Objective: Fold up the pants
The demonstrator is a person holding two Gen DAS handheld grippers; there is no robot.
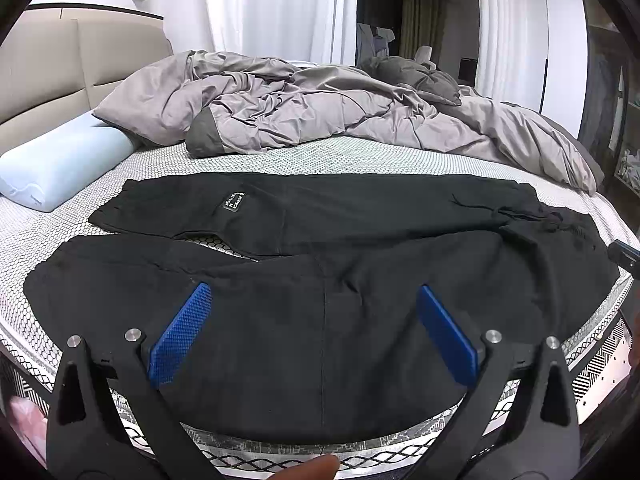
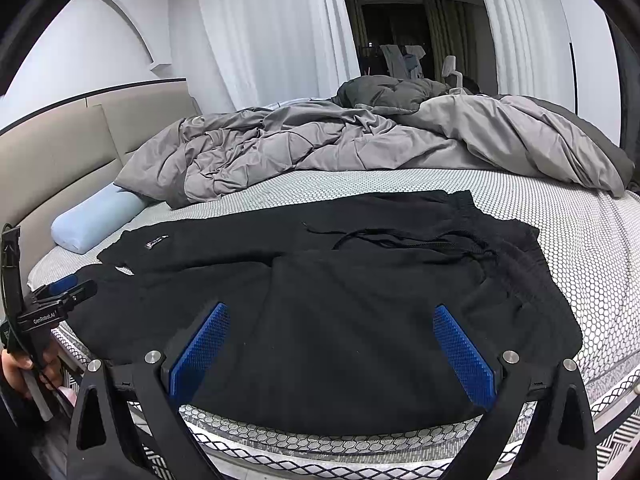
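Hovering spread-fingered over the black pants (image 1: 320, 264), left gripper (image 1: 314, 312) and right gripper (image 2: 332, 332).

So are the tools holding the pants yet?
No. The left tool and right tool are both open above the black pants, gripping nothing.

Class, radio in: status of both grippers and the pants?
Left gripper open, right gripper open, both empty. Black pants spread on mattress, unfolded. Grey duvet bunched behind, clear.
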